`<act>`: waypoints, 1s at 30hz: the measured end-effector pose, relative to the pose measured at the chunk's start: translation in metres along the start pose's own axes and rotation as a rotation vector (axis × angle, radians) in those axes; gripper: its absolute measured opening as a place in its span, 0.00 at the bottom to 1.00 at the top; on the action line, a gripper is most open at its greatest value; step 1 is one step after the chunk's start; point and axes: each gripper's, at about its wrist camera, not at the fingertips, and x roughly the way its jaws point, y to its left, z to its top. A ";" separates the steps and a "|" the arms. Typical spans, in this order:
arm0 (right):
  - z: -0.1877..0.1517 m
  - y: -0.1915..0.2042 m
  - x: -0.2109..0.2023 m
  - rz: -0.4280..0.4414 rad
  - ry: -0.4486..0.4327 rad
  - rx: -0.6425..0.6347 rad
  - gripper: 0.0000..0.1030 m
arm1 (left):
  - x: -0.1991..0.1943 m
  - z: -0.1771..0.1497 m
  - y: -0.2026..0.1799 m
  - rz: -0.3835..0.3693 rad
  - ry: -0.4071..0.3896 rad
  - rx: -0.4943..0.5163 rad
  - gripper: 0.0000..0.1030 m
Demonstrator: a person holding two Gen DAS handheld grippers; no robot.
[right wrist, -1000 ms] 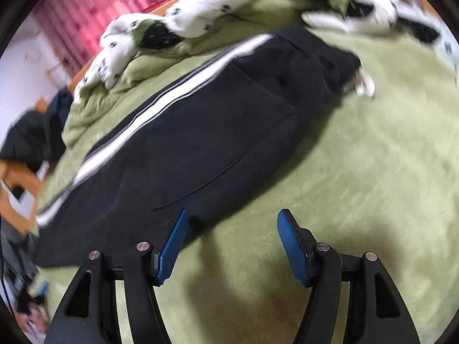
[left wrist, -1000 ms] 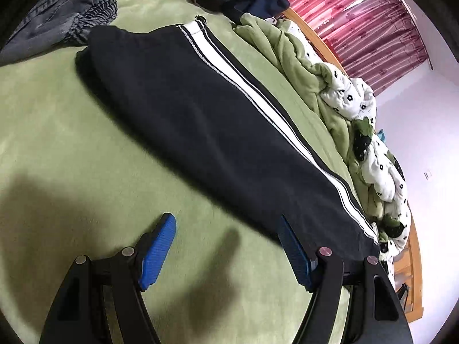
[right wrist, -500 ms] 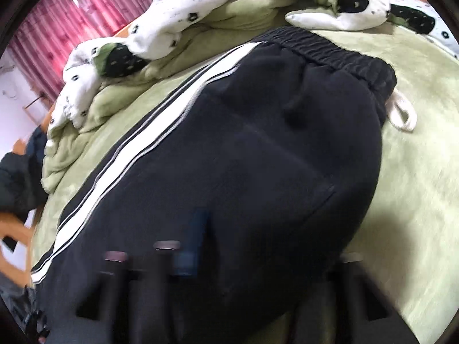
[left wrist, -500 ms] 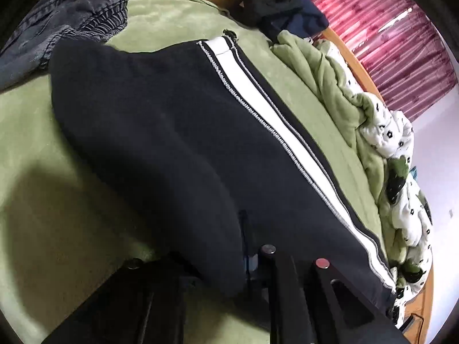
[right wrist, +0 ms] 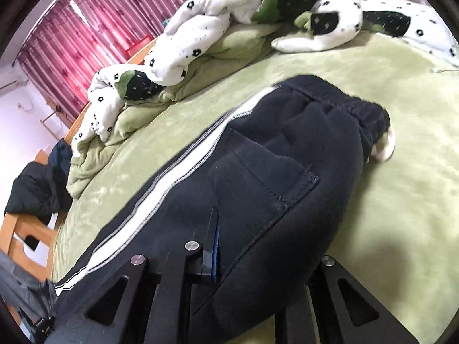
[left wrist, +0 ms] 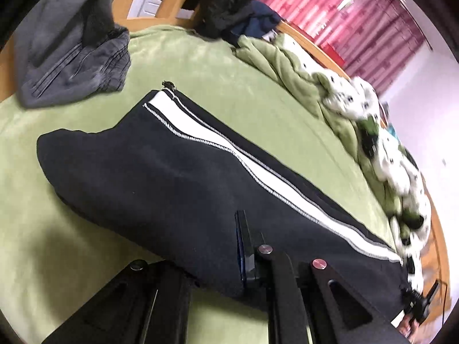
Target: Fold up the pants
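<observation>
Both tongs clamped on pants [left wrist: 178,177]

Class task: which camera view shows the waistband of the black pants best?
The right wrist view: the gathered waistband of the black pants lies fully in sight there. The left wrist view shows the pants' leg and white stripe, but no waistband.

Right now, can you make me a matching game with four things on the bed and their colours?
Things:
1. pants
2. bed cover
3. curtain
4. crumpled jeans

Colours:
A. dark pink
B. grey
C. black with a white stripe
D. light green

Pairs: 1-C, 2-D, 3-A, 4-B
</observation>
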 end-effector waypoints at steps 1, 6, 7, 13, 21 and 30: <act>-0.004 -0.009 -0.012 0.001 0.005 -0.001 0.13 | -0.007 -0.010 0.002 -0.005 0.016 0.010 0.10; -0.039 -0.057 -0.076 -0.020 0.024 -0.052 0.13 | -0.035 -0.058 0.016 -0.037 0.084 0.033 0.10; -0.046 -0.065 -0.085 -0.028 0.025 -0.065 0.13 | -0.038 -0.067 0.018 -0.029 0.090 0.049 0.10; -0.079 -0.110 -0.087 -0.053 0.122 -0.049 0.23 | -0.025 -0.086 0.015 0.094 0.133 0.122 0.22; -0.089 -0.147 -0.152 -0.092 -0.023 -0.049 0.64 | -0.076 -0.100 0.043 0.204 0.048 0.149 0.63; -0.044 -0.193 -0.102 0.009 0.004 0.250 0.69 | -0.103 -0.082 0.039 0.160 -0.050 0.140 0.63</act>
